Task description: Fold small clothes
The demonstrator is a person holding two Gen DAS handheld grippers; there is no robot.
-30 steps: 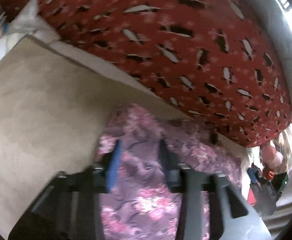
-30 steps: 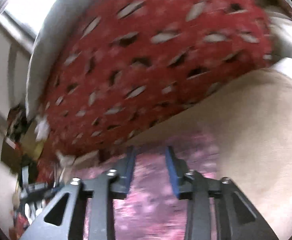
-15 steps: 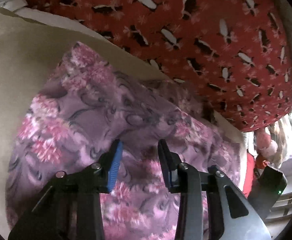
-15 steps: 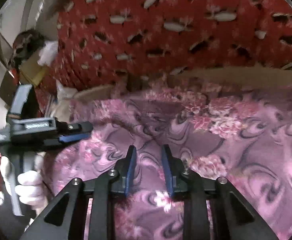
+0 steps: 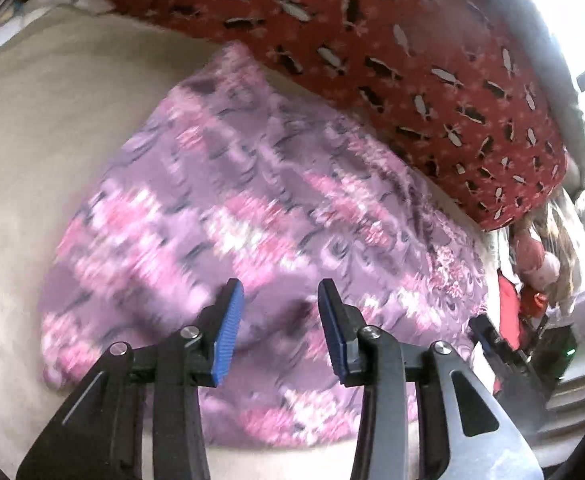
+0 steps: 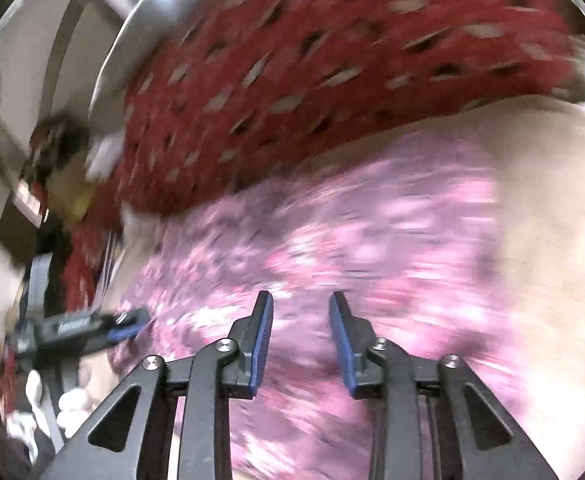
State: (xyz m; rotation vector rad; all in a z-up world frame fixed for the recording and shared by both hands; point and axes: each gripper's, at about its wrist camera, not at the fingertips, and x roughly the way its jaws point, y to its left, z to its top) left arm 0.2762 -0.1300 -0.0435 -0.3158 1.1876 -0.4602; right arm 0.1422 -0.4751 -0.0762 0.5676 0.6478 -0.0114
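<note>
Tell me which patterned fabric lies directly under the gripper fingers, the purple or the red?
The purple floral cloth, spread flat on the beige surface. The red patterned one is bulkier, lying beyond it.

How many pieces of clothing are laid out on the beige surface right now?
1. A single purple-and-pink floral fabric garment lies spread on the beige surface, just in front of the red patterned cushion. Motion blur could hide layers or smaller items beneath it.

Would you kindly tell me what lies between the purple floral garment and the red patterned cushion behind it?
Only a narrow strip of the beige surface separates the purple floral garment from the red patterned cushion, clearest in the left wrist view.
</note>
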